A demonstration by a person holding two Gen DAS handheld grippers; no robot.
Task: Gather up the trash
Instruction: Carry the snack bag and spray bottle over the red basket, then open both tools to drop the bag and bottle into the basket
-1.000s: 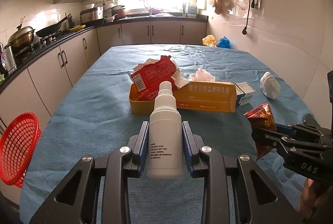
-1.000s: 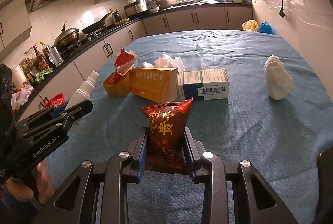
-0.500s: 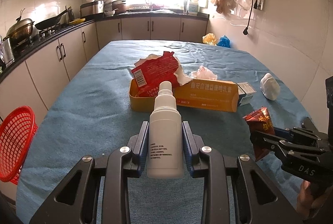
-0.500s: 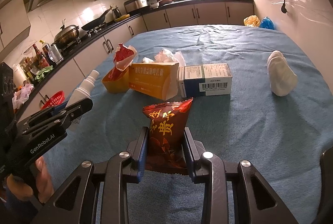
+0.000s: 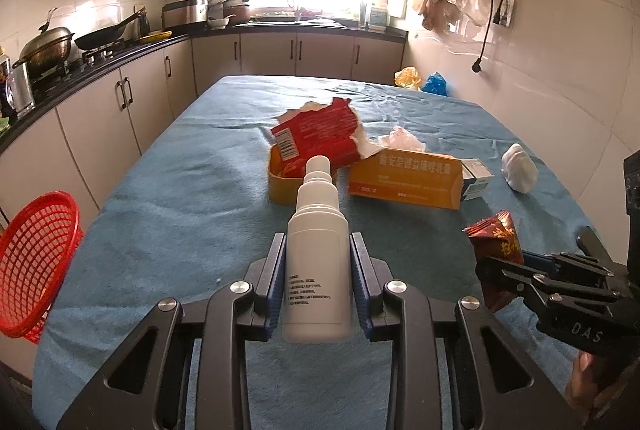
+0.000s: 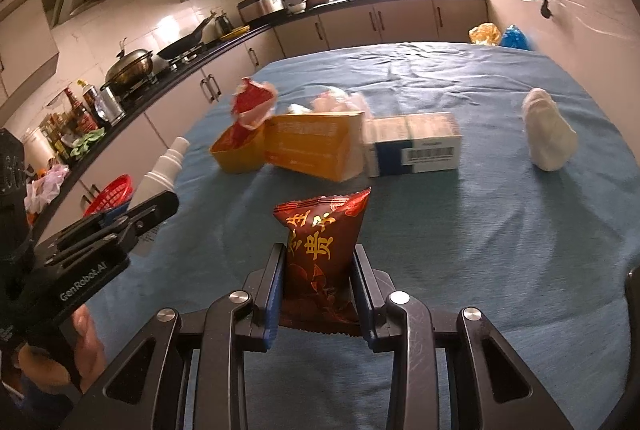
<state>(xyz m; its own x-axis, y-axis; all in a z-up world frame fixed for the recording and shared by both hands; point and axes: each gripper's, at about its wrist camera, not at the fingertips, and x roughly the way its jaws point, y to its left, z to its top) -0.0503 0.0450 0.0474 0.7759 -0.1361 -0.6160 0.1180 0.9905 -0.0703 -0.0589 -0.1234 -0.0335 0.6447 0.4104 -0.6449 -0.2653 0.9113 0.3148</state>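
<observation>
White bottle [image 5: 316, 270] still clamped in left claw [image 5: 317, 284], snack packet [image 6: 320, 262] in right claw [image 6: 319, 294], table clutter now closer.

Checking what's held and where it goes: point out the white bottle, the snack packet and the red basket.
white bottle [image 5: 316, 270], left wrist view, label area of body.
snack packet [image 6: 322, 242], right wrist view, printed front.
red basket [image 5: 34, 262], left wrist view, mesh wall.
</observation>
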